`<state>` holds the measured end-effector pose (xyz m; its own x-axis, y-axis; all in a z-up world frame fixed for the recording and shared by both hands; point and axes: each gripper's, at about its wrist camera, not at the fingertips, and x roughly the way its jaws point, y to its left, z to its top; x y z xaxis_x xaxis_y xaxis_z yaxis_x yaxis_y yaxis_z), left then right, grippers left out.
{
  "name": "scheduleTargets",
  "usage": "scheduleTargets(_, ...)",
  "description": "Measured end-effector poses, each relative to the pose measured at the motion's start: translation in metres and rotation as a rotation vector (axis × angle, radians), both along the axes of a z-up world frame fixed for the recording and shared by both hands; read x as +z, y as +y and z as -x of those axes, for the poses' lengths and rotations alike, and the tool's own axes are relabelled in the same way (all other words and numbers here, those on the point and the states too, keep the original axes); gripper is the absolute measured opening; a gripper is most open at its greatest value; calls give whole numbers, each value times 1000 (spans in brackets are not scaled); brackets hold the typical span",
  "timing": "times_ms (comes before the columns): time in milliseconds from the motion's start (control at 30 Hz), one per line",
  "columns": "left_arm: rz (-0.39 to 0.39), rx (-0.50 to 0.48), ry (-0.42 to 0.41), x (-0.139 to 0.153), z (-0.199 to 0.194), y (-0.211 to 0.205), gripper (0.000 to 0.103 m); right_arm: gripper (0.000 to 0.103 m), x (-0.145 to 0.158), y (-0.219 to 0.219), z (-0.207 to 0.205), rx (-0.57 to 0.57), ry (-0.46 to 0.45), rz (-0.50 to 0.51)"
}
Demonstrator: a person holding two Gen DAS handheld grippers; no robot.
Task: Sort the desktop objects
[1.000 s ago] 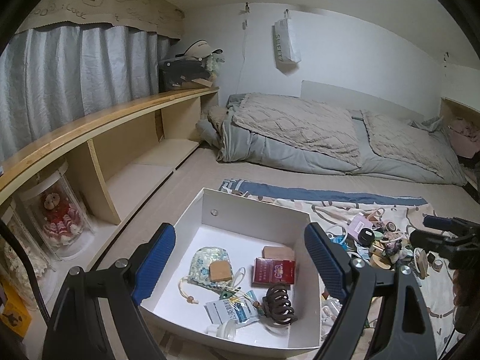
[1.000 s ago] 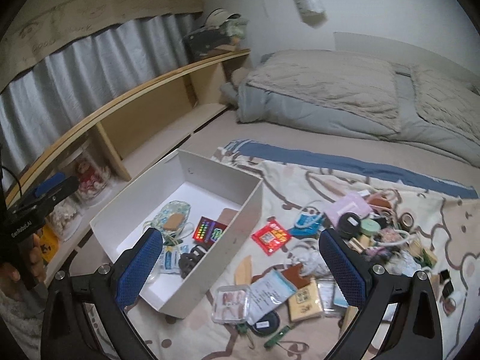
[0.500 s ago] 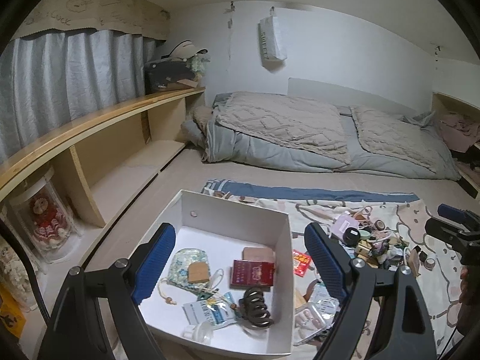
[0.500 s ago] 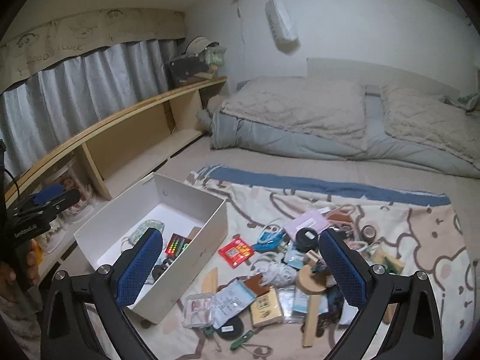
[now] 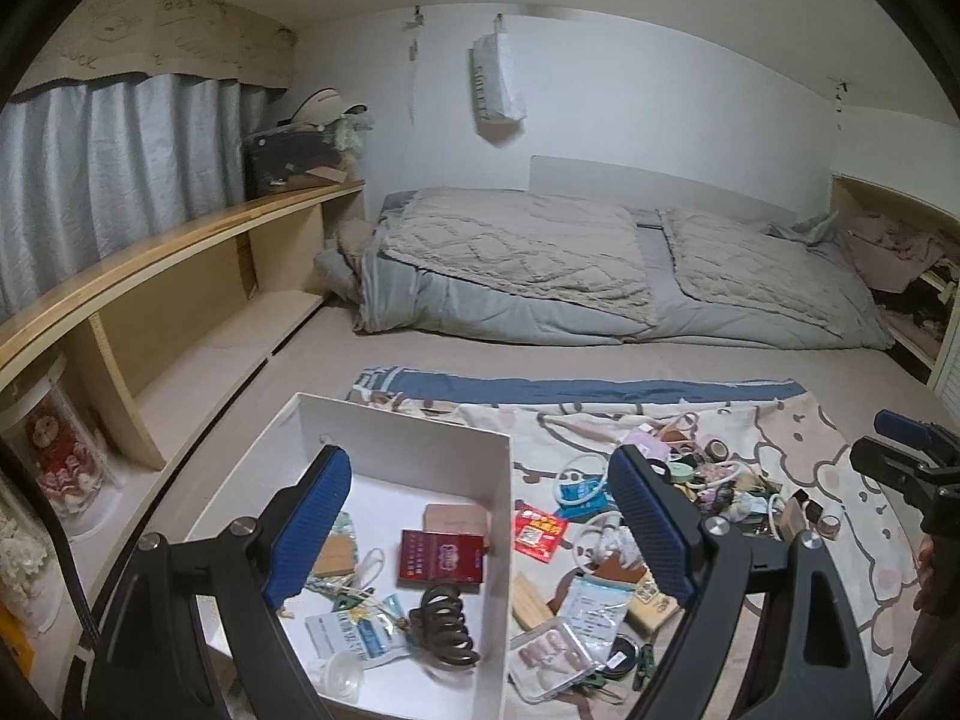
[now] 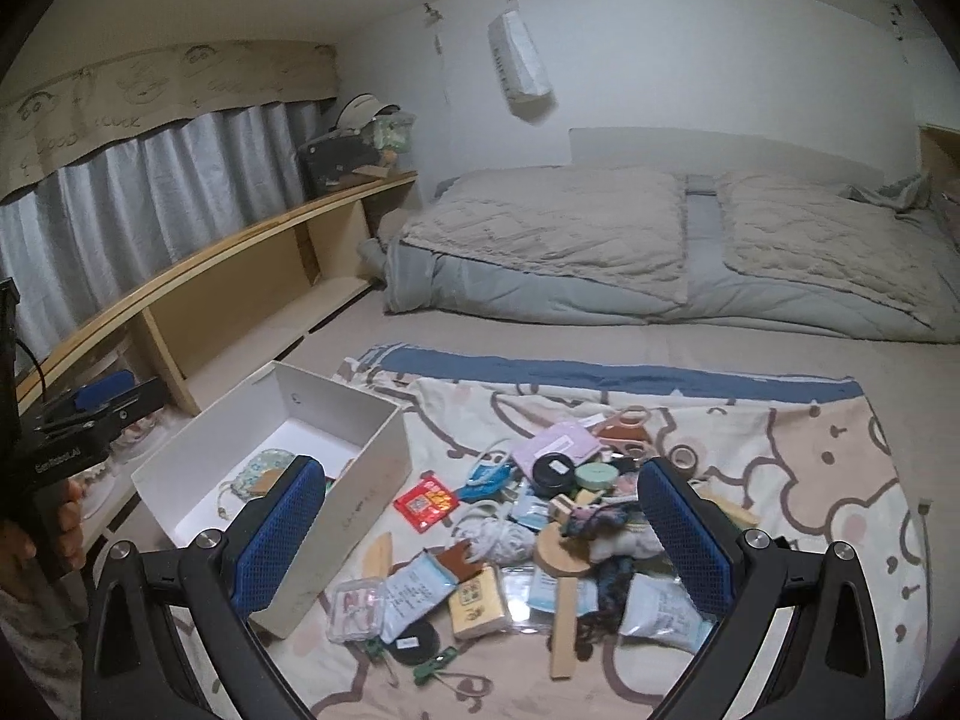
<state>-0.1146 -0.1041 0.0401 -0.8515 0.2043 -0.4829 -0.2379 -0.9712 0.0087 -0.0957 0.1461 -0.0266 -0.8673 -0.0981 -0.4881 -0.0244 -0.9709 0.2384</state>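
A white box (image 5: 420,438) (image 6: 336,408) sits on a cartoon-print blanket (image 6: 810,480). In it lie a red card box (image 5: 441,558), a dark hair claw (image 5: 447,624), a floral pouch (image 6: 264,468) and a printed packet (image 5: 354,636). To its right is a heap of small things: a red packet (image 5: 538,531) (image 6: 426,501), a clear nail case (image 5: 555,654) (image 6: 355,606), a black round tin (image 6: 552,471) and a wooden paddle (image 6: 561,576). My left gripper (image 5: 480,531) hangs open above the box's right wall. My right gripper (image 6: 483,534) hangs open above the heap, holding nothing.
A bed with grey and beige quilts (image 5: 540,264) fills the back. A long wooden shelf (image 5: 168,252) under grey curtains runs along the left, with a doll in a clear case (image 5: 60,450) at its near end. Bare floor (image 6: 600,342) lies between blanket and bed.
Both grippers have shifted right, away from the shelf. The box has slid left in both views and the heap now lies between the right gripper's fingers. Both sets of jaws stay wide.
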Motion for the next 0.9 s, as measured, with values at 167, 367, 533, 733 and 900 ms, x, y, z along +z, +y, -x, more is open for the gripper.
scheduleTargets(167,1,-23,3,1,-1,14,88,103,-3,15,-9,-25,2,-1)
scheduleTargets(367,-7,-52,-2,0,0,29,88,103,-5,31,-17,-54,6,2)
scheduleTargets(533,-1,-81,-9,-2,1,44,88,103,-9,44,-22,-83,13,-20)
scheduleTargets(733,11,-114,-23,-7,1,61,88,103,-14,61,-28,-136,23,-23)
scheduleTargets(900,27,-137,-38,-13,3,73,88,103,-20,72,-31,-178,30,-41)
